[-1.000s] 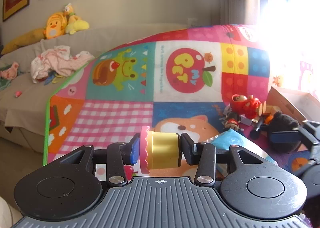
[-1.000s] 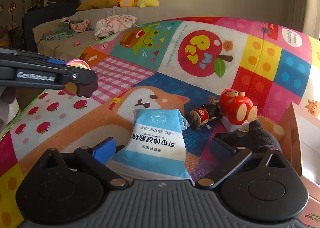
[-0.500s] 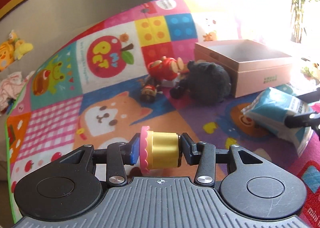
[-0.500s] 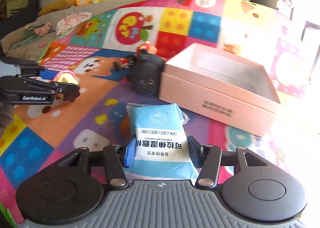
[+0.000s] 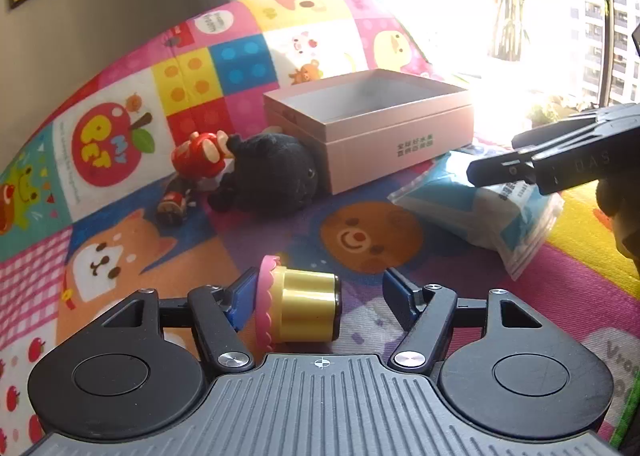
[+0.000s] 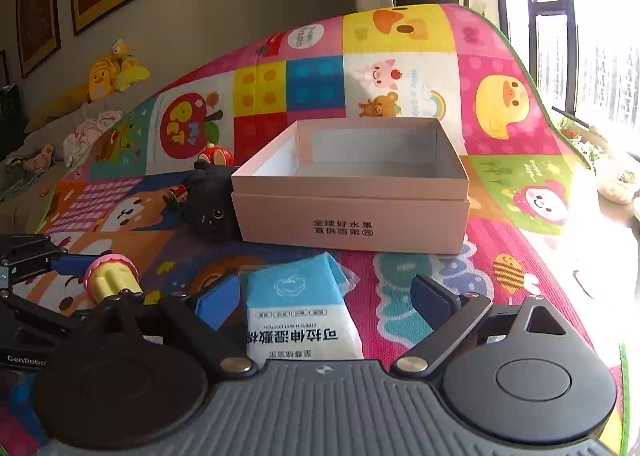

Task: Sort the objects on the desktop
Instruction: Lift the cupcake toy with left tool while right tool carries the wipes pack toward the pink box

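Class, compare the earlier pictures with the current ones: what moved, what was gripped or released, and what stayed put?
Both grippers swung from the mat's middle toward the pink cardboard box. Left gripper has just opened, freeing the yellow-and-pink toy cupcake; right gripper has just opened off the blue-and-white wet-wipes packet. Box, black plush toy, red wooden toy unchanged.

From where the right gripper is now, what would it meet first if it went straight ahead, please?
Most likely the blue-and-white wet-wipe packet lying between the open right gripper; past it, the open pink cardboard box. Depth is hard to judge.
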`<state>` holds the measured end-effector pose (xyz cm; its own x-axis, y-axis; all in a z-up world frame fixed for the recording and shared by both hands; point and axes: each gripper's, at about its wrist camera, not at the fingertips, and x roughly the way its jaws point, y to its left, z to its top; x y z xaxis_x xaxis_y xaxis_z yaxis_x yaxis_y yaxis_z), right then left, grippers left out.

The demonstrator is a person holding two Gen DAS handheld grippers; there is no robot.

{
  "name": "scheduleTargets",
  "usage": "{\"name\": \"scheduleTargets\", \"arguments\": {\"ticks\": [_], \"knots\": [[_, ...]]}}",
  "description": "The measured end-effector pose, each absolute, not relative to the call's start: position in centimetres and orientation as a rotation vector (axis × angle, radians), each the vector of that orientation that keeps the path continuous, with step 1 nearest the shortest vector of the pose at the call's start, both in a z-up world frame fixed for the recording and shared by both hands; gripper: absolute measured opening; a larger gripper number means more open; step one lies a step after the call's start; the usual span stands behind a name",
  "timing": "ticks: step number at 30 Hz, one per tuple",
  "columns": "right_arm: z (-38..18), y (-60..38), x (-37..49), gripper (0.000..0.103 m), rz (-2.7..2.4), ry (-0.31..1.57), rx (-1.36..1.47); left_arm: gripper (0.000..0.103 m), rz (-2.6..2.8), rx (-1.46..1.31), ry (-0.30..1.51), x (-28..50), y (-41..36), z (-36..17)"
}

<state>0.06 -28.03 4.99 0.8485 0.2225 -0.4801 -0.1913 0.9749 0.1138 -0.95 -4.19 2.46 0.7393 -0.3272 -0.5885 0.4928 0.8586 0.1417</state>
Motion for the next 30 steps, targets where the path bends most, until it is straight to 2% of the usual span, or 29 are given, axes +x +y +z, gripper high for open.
{"name": "scheduleTargets", "arguments": {"ticks": [2,4,6,7,8,9,11,13,14,15,20,23,30], "knots": [[6.7,-28.2,1.5,0.092,0.164,0.472,0.038,0.085,-0.469,0.281,0.574,-1.2,-4.3,2.7],[7.7,-28.5,4.3,0.085,0.069,0.451,-0.001,0.091,-0.467,0.26,0.562,-1.3,-4.3,2.9],[7.5,-29.1,8.2,0.068,-0.001,0.498,-0.004,0.095,-0.464,0.227,0.549,-1.2,-4.3,3.1],[6.9,-29.6,10.5,0.064,-0.025,0.548,0.006,0.095,-0.463,0.213,0.545,-1.1,-4.3,3.2],[6.1,-29.9,12.7,0.052,-0.048,0.599,0.013,0.095,-0.461,0.198,0.543,-1.0,-4.2,3.2],[5.4,-30.4,14.4,0.046,-0.069,0.641,0.018,0.095,-0.457,0.185,0.542,-1.0,-4.1,3.2],[4.5,-30.5,16.4,0.026,-0.093,0.648,-0.007,0.096,-0.451,0.16,0.543,-0.9,-3.7,3.2],[4.2,-30.2,17.4,0.017,-0.129,0.654,-0.068,0.097,-0.439,0.144,0.545,-1.0,-2.9,3.1],[4.2,-30.4,17.6,0.008,-0.146,0.663,-0.08,0.097,-0.428,0.136,0.548,-1.0,-2.4,3.1],[4.3,-30.7,17.7,0.003,-0.155,0.671,-0.077,0.097,-0.417,0.128,0.551,-1.0,-1.9,3.1],[4.1,-31.6,17.9,0.003,-0.253,0.673,-0.057,0.099,-0.371,0.055,0.59,-0.9,0.6,2.3],[3.4,-31.2,18.5,0.003,-0.131,0.726,0.003,0.099,-0.36,0.014,0.601,-0.9,1.4,2.0],[4.1,-22.2,17.6,0.003,0.152,0.651,-0.165,0.1,-0.379,-0.02,0.611,-0.9,1.5,1.9]]}}
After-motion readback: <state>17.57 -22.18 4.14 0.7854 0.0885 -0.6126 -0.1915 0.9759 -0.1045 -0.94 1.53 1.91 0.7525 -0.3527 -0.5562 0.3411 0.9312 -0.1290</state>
